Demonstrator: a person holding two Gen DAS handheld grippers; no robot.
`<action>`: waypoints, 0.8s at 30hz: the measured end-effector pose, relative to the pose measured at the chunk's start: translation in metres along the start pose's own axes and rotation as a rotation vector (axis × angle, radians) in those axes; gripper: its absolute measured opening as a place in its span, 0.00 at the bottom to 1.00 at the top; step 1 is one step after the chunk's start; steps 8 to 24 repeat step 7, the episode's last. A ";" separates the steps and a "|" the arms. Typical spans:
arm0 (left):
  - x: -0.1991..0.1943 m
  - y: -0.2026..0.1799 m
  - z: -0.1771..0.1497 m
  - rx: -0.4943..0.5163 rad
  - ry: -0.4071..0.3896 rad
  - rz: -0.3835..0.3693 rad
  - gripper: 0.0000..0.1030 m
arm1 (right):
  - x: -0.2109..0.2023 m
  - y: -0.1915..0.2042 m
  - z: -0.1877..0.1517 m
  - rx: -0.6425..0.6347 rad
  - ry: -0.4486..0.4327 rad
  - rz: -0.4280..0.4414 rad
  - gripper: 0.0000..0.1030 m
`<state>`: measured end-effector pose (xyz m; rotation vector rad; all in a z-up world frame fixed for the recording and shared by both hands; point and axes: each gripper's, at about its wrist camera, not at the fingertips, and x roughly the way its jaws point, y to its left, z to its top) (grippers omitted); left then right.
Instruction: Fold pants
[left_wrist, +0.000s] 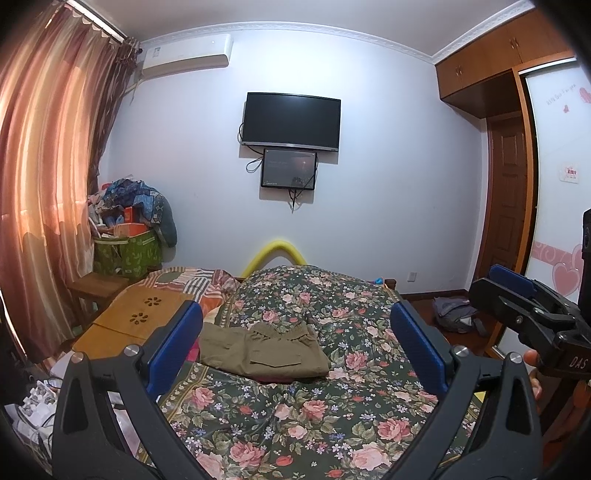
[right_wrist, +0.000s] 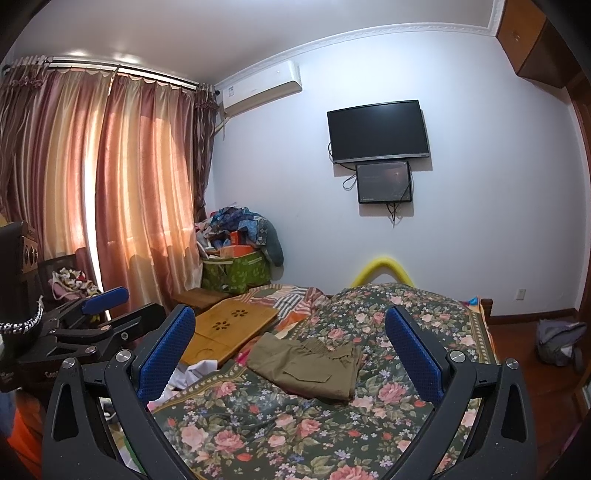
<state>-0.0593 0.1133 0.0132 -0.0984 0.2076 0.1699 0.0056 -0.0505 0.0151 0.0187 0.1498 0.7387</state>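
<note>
Olive cargo pants (left_wrist: 266, 350) lie folded on the floral bedspread (left_wrist: 332, 413); left gripper (left_wrist: 295, 347) and right gripper (right_wrist: 291, 347) hover spread, empty.

One folded pants (left_wrist: 264, 350) on one bed (left_wrist: 332, 413); two claws: left claw (left_wrist: 295, 343), right claw (right_wrist: 291, 343); two wall screens (left_wrist: 291, 122); one bamboo tray (left_wrist: 136, 314); one backpack (left_wrist: 456, 314).

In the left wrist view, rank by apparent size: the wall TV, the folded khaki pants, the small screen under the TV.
1. Folded khaki pants, though nearer the camera, so true size is unsure.
2. Wall TV.
3. Small screen.
</note>
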 end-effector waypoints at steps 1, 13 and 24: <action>0.000 0.000 0.000 0.001 0.000 0.001 1.00 | 0.001 0.000 0.000 0.000 0.001 0.000 0.99; 0.001 0.001 -0.001 0.000 0.000 0.006 1.00 | 0.002 0.000 0.000 -0.001 0.002 -0.001 0.99; 0.001 0.001 -0.001 0.000 0.000 0.006 1.00 | 0.002 0.000 0.000 -0.001 0.002 -0.001 0.99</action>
